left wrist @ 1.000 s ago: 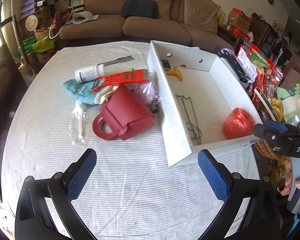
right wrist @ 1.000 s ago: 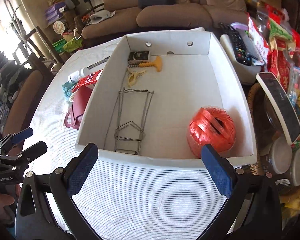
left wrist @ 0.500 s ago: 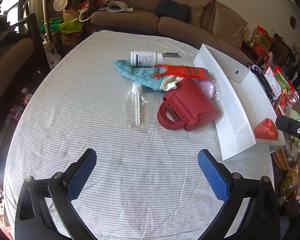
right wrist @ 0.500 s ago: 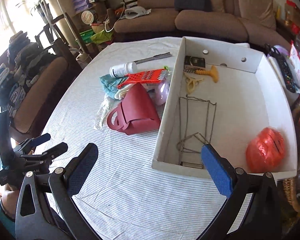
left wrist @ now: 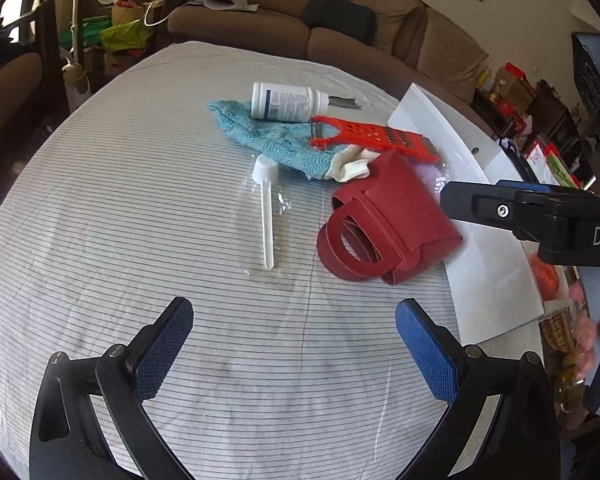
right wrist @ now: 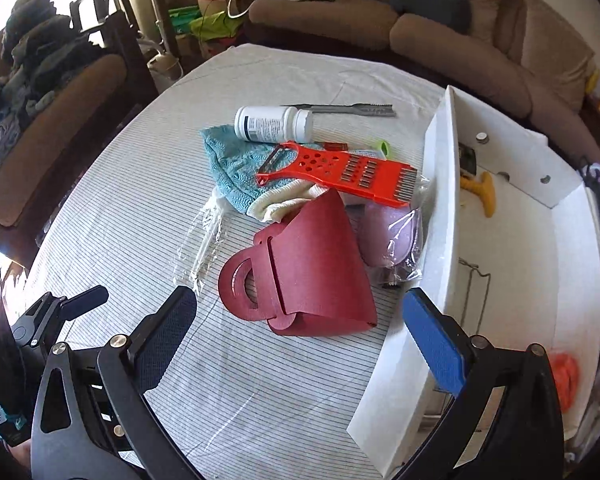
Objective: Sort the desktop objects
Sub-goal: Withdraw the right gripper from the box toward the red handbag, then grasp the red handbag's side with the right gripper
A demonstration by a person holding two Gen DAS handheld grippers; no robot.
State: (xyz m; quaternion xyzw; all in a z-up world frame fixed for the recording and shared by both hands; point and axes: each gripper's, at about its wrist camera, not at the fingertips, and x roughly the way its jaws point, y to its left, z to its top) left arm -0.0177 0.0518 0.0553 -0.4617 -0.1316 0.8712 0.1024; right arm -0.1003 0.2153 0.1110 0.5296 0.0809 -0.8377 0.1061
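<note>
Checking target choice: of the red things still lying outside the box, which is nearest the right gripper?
The red bag, straight ahead of the right gripper; the red grater lies farther back.

Across the top of my left view I see a brown fabric sofa (left wrist: 380,36) with a dark cushion (left wrist: 340,16) on it. At upper left sits a bright green bag (left wrist: 120,34) among clutter. In my right view, a brown padded chair (right wrist: 56,120) fills the left edge, with dark folded clothes (right wrist: 32,52) piled above it.
</note>
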